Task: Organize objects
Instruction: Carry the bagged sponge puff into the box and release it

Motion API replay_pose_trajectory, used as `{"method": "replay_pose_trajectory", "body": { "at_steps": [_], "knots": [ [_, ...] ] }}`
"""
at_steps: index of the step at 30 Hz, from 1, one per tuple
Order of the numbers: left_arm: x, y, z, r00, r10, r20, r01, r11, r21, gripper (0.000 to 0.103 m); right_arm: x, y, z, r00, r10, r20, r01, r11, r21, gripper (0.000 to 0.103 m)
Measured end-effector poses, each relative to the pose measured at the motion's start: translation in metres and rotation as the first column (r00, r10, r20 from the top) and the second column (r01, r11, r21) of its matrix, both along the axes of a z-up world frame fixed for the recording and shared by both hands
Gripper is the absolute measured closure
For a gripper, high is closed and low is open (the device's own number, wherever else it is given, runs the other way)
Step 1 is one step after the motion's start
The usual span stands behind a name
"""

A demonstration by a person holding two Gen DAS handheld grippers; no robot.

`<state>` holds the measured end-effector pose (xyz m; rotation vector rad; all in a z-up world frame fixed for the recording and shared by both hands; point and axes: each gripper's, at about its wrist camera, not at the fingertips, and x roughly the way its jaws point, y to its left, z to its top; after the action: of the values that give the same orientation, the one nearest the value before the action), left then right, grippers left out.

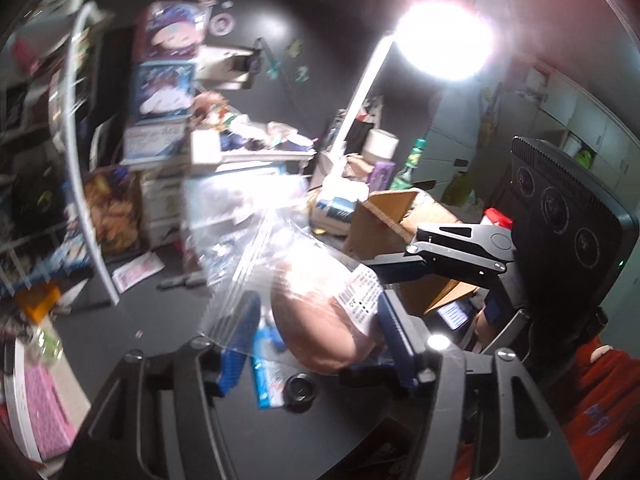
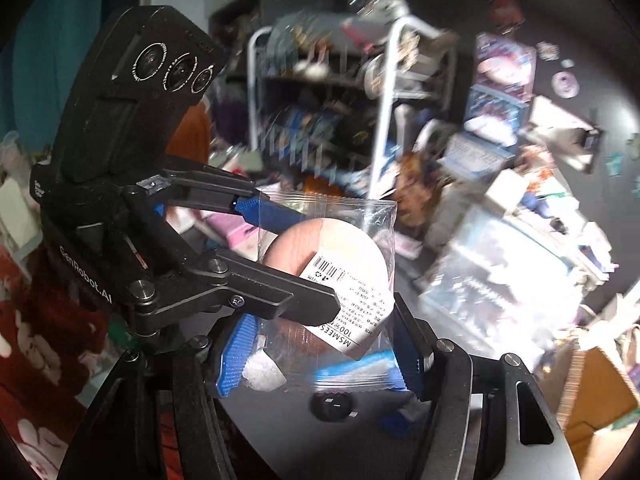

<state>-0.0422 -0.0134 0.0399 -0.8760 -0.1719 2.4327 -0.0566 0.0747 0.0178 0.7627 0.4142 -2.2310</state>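
Observation:
A clear plastic bag (image 1: 320,304) with round pink pads inside and a white barcode label (image 1: 360,296) hangs in the air between both grippers. In the left wrist view my left gripper (image 1: 316,332) closes its blue-padded fingers on the bag's lower part. The right gripper (image 1: 452,248) reaches in from the right and touches the bag's edge. In the right wrist view the same bag (image 2: 340,272) sits between my right gripper's (image 2: 324,348) blue pads, and the left gripper (image 2: 288,256) grips it from the left.
A bright lamp (image 1: 444,40) glares on a white arm. An open cardboard box (image 1: 404,220) stands behind the bag. A white wire shelf (image 2: 384,80) full of items stands behind. Boxes and clutter (image 1: 168,100) cover the dark table (image 1: 160,312). A blue packet (image 1: 268,376) lies below.

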Motion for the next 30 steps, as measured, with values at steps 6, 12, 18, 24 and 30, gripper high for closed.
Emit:
{"method": "replay_pose_trajectory", "body": {
  "at_steps": [6,12,18,24,30],
  "knots": [
    [-0.036,0.053,0.033,0.996,-0.093,0.0,0.093,0.995,-0.034,0.058,-0.004,0.053,0.035,0.993,-0.117,-0.032,0.116,0.993,-0.033,0.045],
    [-0.083,0.112,0.041,0.98,-0.187,0.072,0.191,0.979,-0.065,0.06,-0.017,0.11,0.046,0.969,-0.248,-0.015,0.247,0.968,-0.047,0.045],
    [-0.127,0.17,0.024,0.948,-0.255,0.189,0.277,0.956,-0.101,0.061,-0.038,0.16,0.04,0.931,-0.361,0.062,0.363,0.932,-0.023,0.045],
    [-0.151,0.211,0.004,0.919,-0.284,0.273,0.329,0.935,-0.136,0.061,-0.054,0.196,0.024,0.885,-0.44,0.156,0.441,0.897,0.03,0.045],
    [-0.157,0.223,-0.006,0.908,-0.296,0.298,0.349,0.925,-0.146,0.06,-0.056,0.206,0.011,0.865,-0.47,0.178,0.459,0.883,0.101,0.045]
  ]
}}
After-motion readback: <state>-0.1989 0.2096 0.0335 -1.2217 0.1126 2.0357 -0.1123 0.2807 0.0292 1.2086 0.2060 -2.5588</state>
